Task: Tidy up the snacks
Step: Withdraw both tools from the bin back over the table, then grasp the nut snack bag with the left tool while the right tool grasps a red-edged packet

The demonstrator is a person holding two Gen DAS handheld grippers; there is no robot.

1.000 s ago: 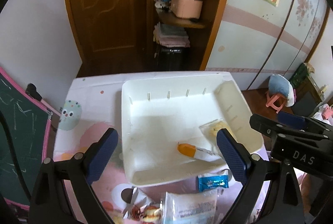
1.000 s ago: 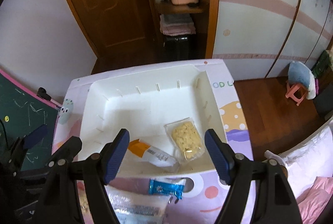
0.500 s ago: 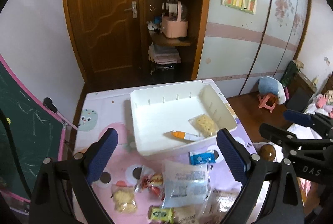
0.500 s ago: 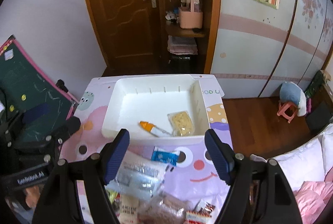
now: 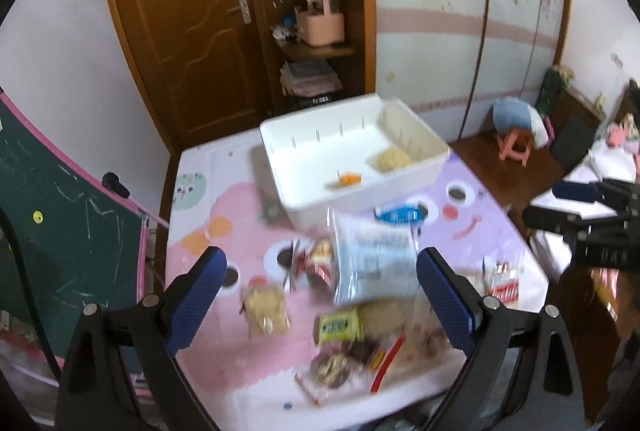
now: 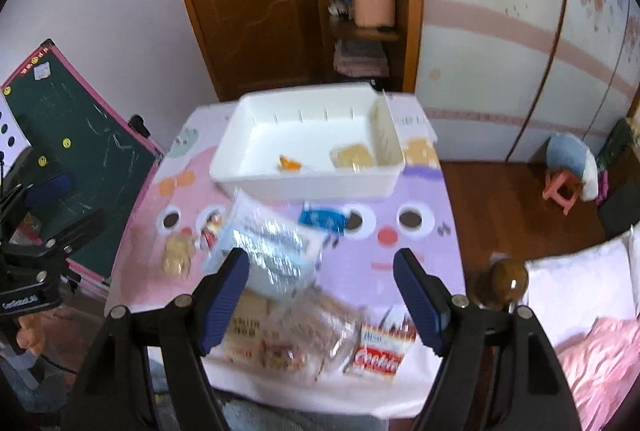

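Nearest the lens: left gripper (image 5: 320, 291), blue pads spread wide, nothing between them, poised above the near snack pile. Right gripper (image 6: 322, 289) likewise spread wide and empty, angled down over the table's near edge.

On the table (image 6: 424, 243), covered by a pink-and-lilac cartoon cloth, near edge: red-and-white cookie pack (image 6: 382, 349), clear wrapped pastries (image 6: 316, 327), yellow-green packet (image 5: 339, 325), dark round snack (image 5: 330, 371); outlines blurred, exact overlaps not readable.

Slightly farther, left of centre: small bag of pale crackers (image 5: 266, 311), lying apart from the pile. Beside it, toward the middle: large clear-and-blue bag (image 6: 272, 245), overlapping the smaller packs under its edge. Red-patterned wrapper (image 5: 316, 263) just beside that bag's left side.

Beyond the bag: small blue packet (image 6: 324, 221), lying just in front of the bin's near wall.

Far half of the table: white plastic bin (image 6: 304, 187), open-topped, slotted along its inner walls. Inside, on the floor of the bin: orange-tipped packet (image 6: 289, 163) near the middle, clear bag of yellow crisps (image 6: 354, 155) toward the right wall, the two apart.

Background: green chalkboard (image 6: 76, 147) at left, brown door (image 5: 176, 15), corner shelf with pink basket (image 5: 320, 27), pink stool (image 6: 560, 191) on the wooden floor at right.
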